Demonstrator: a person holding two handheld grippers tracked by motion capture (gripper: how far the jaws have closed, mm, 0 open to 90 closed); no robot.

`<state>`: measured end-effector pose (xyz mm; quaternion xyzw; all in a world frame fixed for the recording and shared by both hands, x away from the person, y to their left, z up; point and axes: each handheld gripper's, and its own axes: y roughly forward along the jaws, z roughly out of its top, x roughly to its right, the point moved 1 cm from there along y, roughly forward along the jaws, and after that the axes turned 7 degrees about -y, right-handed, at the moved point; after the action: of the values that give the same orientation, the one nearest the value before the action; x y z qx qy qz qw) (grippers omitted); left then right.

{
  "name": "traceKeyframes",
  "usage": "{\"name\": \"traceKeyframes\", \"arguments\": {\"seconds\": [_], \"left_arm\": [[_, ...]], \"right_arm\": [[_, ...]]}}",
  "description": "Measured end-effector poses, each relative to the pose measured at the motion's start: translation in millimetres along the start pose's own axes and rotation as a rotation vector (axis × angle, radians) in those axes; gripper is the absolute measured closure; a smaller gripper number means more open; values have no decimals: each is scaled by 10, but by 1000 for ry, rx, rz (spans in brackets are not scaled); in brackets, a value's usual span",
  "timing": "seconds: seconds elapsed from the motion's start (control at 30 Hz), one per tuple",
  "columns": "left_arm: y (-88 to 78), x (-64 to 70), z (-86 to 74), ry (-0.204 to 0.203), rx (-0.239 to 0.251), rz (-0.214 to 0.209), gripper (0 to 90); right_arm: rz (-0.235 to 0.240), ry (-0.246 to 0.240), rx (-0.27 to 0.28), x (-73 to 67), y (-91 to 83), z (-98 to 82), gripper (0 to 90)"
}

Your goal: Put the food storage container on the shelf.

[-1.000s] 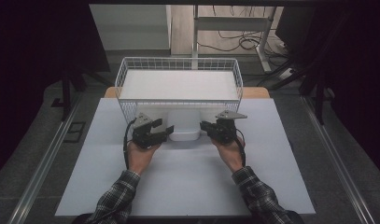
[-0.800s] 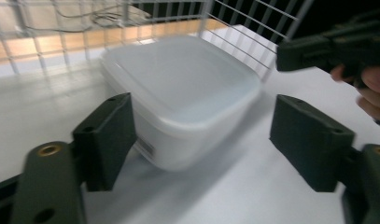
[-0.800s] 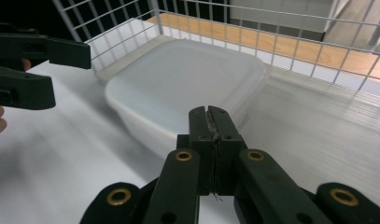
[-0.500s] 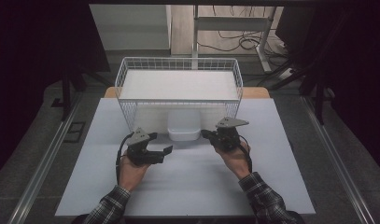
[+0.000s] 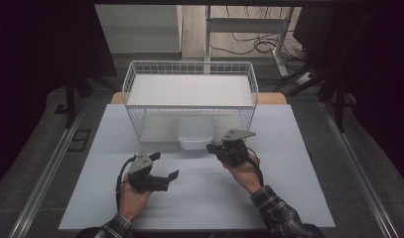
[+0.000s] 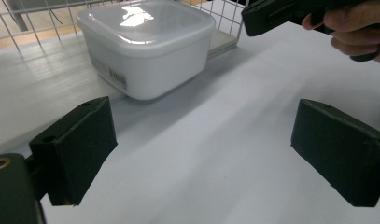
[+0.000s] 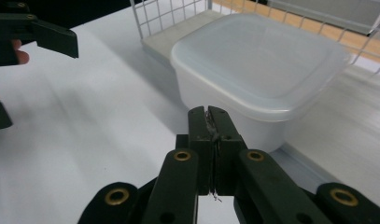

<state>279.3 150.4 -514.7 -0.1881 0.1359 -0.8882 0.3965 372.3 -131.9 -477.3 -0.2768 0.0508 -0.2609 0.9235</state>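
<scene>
White plastic, lidded and square, the container (image 5: 194, 135) sits at the front opening of the wire basket (image 5: 140, 82), near the middle of the table (image 5: 289, 198) and toward its far edge. Nothing grips it now.

My left gripper (image 5: 162, 167) has pulled back toward the near edge since a second ago, when it hovered just beside the tub's left side. Its jaws have just been opening and now stand wide apart, with bare tabletop between them and nothing held; in the left gripper view the tub (image 6: 145, 46) lies ahead and well apart from the pads.

My right gripper (image 5: 215, 147) has drifted slightly toward the near right but remains close to the tub's right front corner. Its jaws are pressed fully together on nothing, and in the right gripper view their tips (image 7: 209, 116) point at the tub's wall (image 7: 234, 100), near it; I cannot tell whether they touch.

I judge this to mean the tub has been set down or nudged into place at the basket mouth and released. If it must go deeper into the basket, a push from the closed right tongs looks like the likely next move.
</scene>
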Motion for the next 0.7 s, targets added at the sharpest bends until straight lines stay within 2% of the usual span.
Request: {"name": "traceKeyframes", "arguments": {"seconds": [0.37,0.53,0.7], "left_arm": [[-163,104,-110,28,4,15,41],[-211,139,-152,49,-4,40,22],[-254,144,-181,48,-11,48,22]], "right_arm": [[33,-2,-21,-62,243,-10,879],[33,4,-34,-58,344,-33,878],[32,11,-33,-43,409,-34,878]]}}
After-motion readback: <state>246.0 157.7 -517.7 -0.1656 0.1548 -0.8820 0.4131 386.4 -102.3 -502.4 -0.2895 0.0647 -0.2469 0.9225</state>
